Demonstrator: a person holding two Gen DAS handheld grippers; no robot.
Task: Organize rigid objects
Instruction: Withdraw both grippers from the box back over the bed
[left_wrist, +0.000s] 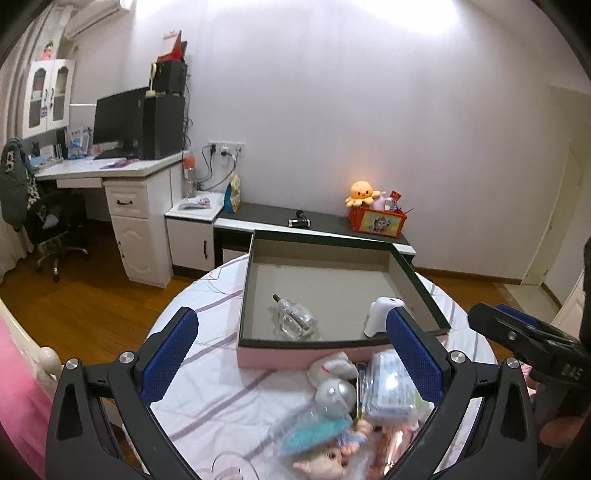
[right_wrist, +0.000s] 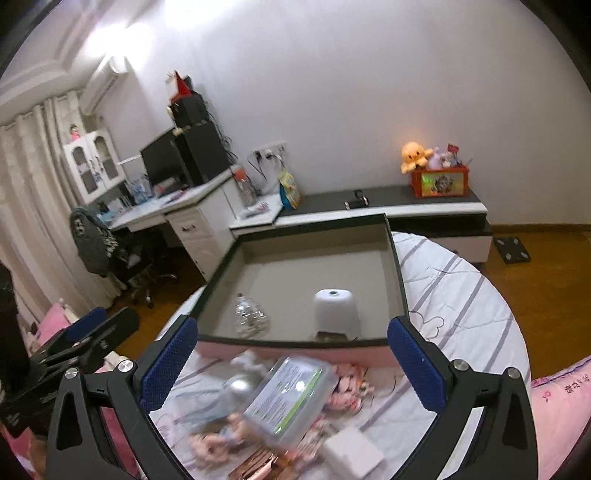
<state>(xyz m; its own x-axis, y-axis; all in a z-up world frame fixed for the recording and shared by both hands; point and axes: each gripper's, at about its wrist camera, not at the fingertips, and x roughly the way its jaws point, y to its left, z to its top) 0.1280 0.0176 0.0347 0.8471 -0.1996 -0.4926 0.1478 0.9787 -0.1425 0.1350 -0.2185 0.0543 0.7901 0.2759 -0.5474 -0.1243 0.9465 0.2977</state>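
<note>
1. I have both sets of jaws fully apart and empty: left gripper (left_wrist: 291, 354), right gripper (right_wrist: 291, 356)
2. The clear plastic case (right_wrist: 290, 397) lies on the bed (right_wrist: 458, 306), just short of the pink box (right_wrist: 295, 350), tilted, its long axis diagonal
3. I judge the right gripper nearer; the case sits centred below its jaws

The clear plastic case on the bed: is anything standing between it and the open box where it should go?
Nothing visible blocks it. The clear plastic case lies just before the box's pink front wall, with only that low wall between. Inside, a glass bottle and white device leave free floor.
</note>
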